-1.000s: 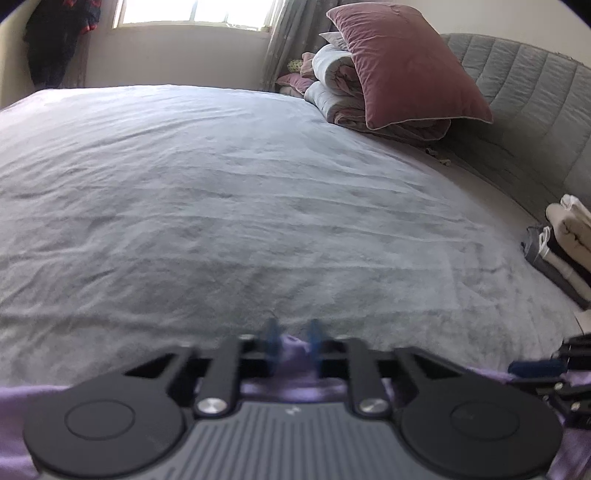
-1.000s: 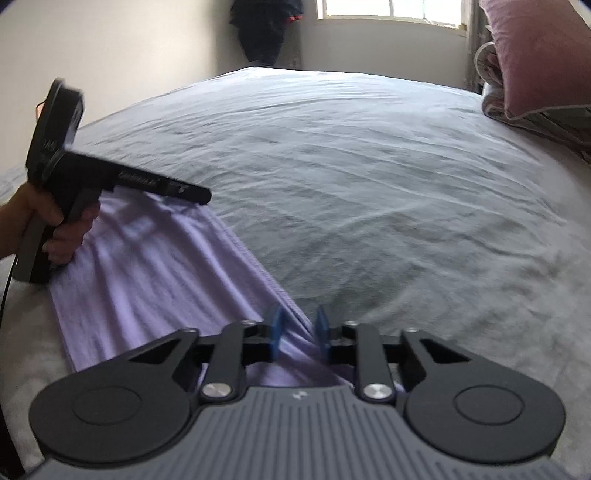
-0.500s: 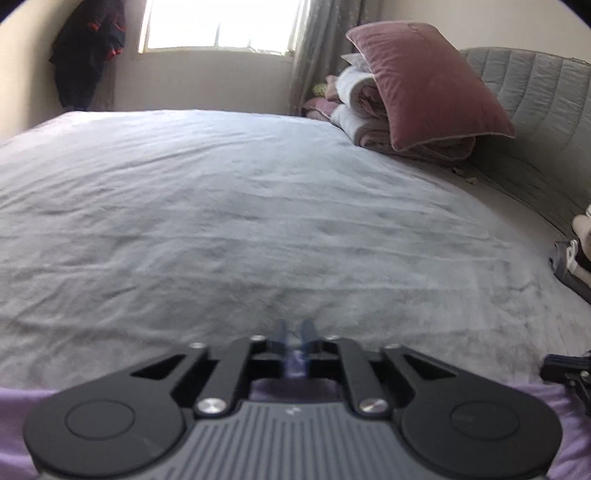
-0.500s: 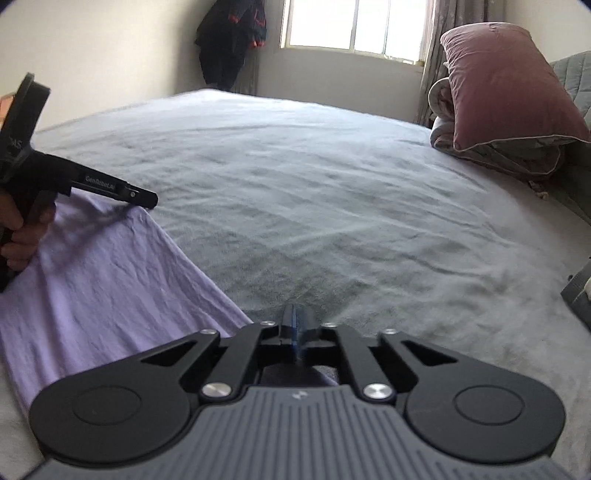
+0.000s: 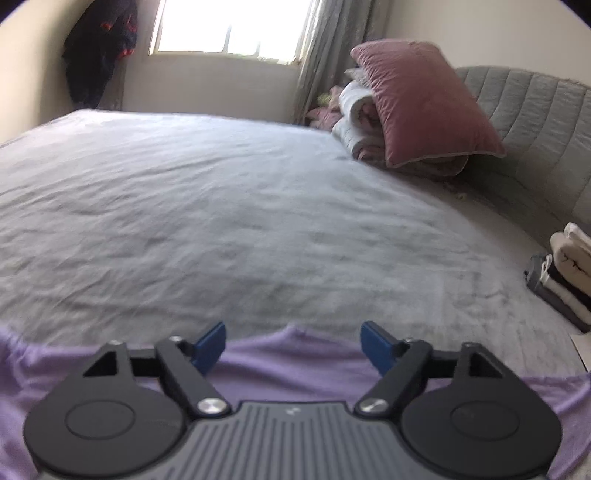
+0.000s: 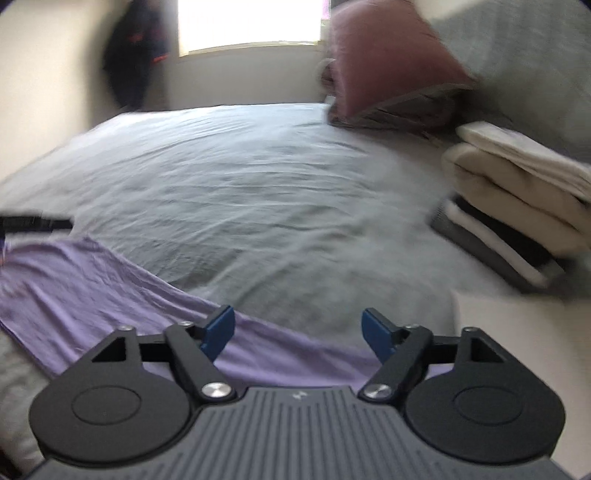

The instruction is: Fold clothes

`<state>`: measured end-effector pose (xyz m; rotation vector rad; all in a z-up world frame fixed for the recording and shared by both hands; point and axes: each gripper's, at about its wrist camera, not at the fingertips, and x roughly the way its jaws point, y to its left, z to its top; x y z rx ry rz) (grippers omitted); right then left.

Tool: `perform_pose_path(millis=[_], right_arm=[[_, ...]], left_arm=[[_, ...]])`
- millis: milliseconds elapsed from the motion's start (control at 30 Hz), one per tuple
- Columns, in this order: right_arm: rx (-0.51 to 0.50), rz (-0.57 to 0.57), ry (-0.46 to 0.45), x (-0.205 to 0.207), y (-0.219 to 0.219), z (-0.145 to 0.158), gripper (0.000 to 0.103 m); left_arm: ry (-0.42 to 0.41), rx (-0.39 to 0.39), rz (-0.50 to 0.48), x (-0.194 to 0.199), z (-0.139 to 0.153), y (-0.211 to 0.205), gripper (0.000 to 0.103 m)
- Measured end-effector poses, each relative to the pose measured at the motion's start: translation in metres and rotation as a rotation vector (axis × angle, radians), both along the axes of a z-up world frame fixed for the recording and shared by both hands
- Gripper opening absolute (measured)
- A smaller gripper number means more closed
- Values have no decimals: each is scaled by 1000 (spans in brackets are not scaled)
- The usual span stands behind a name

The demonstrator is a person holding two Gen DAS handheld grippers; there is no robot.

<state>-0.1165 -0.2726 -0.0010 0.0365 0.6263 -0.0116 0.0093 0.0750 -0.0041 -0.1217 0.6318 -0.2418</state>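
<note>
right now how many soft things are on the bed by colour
purple: 1, the garment
pink: 1, the pillow
cream and grey: 1 folded stack
white and pink: 1 rolled quilt
total: 4

Garment [image 5: 295,365] on bed [image 5: 221,221], near edge

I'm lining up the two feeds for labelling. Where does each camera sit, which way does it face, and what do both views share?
Left wrist: on the left gripper, facing across the grey bed toward the window; its opening jaws stand apart above the purple garment.
Right wrist: on the right gripper, facing likewise, jaws opening; the left gripper's tip shows at far left.
Shared: bed, garment, pink pillow, folded stack.
</note>
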Motion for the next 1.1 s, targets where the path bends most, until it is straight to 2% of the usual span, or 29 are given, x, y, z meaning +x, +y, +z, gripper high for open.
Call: perform_pose_path(millis=[100, 200, 333, 400, 467, 667, 767, 833, 867, 933, 967, 1000, 1033, 1100], right_arm=[[67, -86, 16, -30, -10, 3, 88], [161, -171, 33, -59, -19, 2, 88], [337, -247, 52, -85, -24, -14, 88], [404, -302, 51, -93, -24, -25, 88], [460, -368, 36, -100, -24, -36, 88], [558, -493, -157, -105, -31, -55, 81], [585, -563, -233, -99, -39, -62, 78], [593, -611, -276, -97, -42, -64, 75], [583, -633, -291, -94, -40, -65, 72], [541, -661, -304, -89, -36, -65, 60], [522, -661, -305, -87, -34, -65, 45], [502, -659, -305, -85, -32, -64, 16], [480, -646, -305, -82, -29, -61, 7], [434, -617, -308, -76, -23, -55, 8]], left_arm=[[64, 16, -15, -11, -1, 4, 91], [107, 41, -28, -22, -4, 9, 94], [107, 86, -30, -35, -5, 18, 96], [111, 82, -17, -41, -5, 25, 96], [129, 56, -11, -43, -6, 32, 96], [174, -61, 7, -47, 2, 48, 96], [244, -167, 33, -40, 15, 54, 95], [269, -260, -6, -38, 23, 57, 95], [267, -292, -26, -39, 25, 57, 95], [245, -337, -60, -43, 25, 57, 95], [218, -353, -86, -46, 21, 57, 95], [204, -377, -110, -48, 16, 58, 94], [220, -401, -122, -47, 11, 58, 92], [252, -449, -146, -45, 2, 59, 88]])
